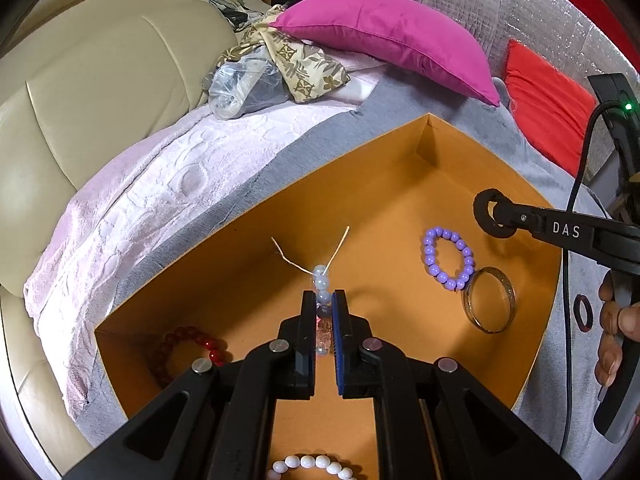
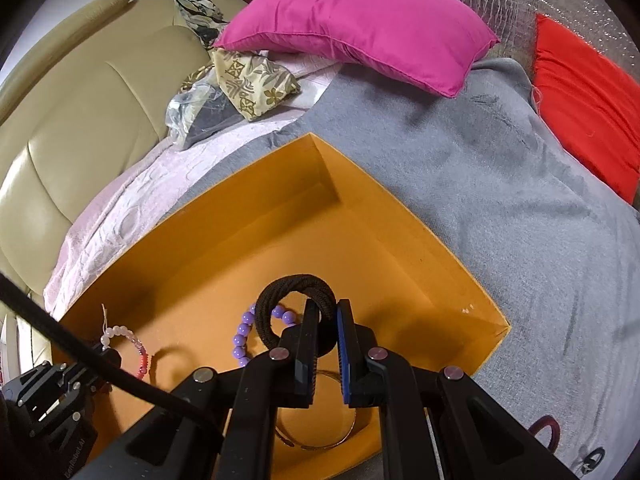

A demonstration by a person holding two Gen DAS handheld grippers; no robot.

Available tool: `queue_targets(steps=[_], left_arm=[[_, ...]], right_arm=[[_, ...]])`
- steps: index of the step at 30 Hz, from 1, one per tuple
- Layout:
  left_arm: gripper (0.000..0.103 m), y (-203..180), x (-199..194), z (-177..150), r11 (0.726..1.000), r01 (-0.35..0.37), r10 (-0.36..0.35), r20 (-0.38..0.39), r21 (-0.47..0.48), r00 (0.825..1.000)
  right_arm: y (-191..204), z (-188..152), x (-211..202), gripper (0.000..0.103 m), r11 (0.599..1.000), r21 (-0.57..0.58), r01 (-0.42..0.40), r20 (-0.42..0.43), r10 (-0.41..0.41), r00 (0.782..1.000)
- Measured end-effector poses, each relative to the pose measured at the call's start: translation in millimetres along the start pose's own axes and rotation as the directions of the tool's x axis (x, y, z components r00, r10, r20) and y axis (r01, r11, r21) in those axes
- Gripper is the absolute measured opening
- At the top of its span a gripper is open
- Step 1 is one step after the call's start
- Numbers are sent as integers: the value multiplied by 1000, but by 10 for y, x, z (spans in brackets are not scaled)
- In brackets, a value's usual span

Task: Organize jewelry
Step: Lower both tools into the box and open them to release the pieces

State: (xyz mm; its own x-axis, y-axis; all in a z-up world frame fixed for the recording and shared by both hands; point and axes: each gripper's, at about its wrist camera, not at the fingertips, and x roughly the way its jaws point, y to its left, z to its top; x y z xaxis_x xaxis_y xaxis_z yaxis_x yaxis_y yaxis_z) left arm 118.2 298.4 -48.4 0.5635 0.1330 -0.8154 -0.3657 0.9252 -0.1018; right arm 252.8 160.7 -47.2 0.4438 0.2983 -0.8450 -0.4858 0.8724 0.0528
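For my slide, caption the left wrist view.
Left gripper clamps a pale beaded bracelet over the orange box.

Orange box (image 1: 400, 184): matt card, smooth inside walls. 
Purple bead bracelet (image 1: 448, 258) in box: glossy, plastic-looking beads. 
Bangle (image 1: 489, 300) just beside it: shiny, metallic-looking rim. 
Pale bead bracelet (image 1: 323, 304): translucent glassy beads on thin white cord. 
Red bead bracelet (image 1: 188, 344): glossy, translucent. 
White bead bracelet (image 1: 316, 466): smooth, glossy. 
Hair tie (image 2: 296, 308): dark, matt, ribbed fabric. 
Grey blanket (image 2: 480, 184) under box: soft, fuzzy. 
Pink cloth (image 1: 132, 204): embossed texture. 
Sofa (image 1: 92, 92): cream leather-look, slight sheen. 
Magenta cushion (image 1: 384, 36): smooth, faintly shiny fabric.
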Motion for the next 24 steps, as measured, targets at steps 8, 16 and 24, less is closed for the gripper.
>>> queue_targets(steps=[8,16,24], left_arm=[[7,13,95,14,1000,-5,5,-18,-8,1000],[7,19,153,37,1000,2,-2,-29,-11,1000],[7,22,168,77,1000,7,-7,-26,-10,1000]], right_arm=[[20,46,83,9,1000,-8,20,-25,-20,999],[24,122,126,9,999,2,32,-36,-31,999],[15,178,168,9,999,15,38,-42,-38,998]])
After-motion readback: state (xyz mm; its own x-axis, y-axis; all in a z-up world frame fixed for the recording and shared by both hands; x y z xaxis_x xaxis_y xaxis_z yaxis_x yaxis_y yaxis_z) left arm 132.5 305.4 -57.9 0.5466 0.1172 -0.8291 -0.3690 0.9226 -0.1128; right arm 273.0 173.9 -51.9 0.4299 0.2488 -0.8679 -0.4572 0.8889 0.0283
